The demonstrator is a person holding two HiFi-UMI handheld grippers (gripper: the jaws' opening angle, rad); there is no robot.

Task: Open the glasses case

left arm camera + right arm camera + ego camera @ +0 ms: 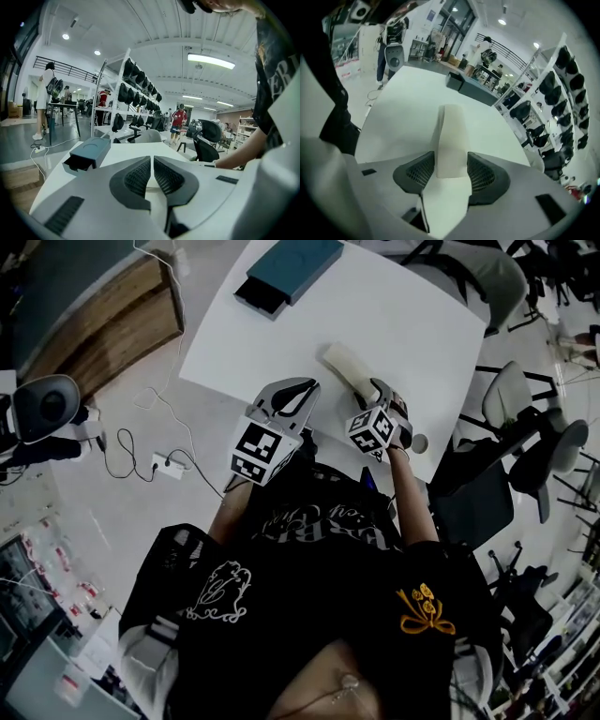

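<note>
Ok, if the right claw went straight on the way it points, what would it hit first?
The cream glasses case: its near end lies between the open jaws of the right claw, so pushing on would probably run it along the case and down onto the white table.

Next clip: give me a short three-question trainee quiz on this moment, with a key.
1. True or false: the left gripper holds the glasses case.
2. What lies between the right gripper's jaws? A) teal box B) glasses case C) nothing
3. Fill in: the teal box lies ____ from the person than the case.
Key: 1 false, its jaws are together and empty; 2 B; 3 farther.
</note>
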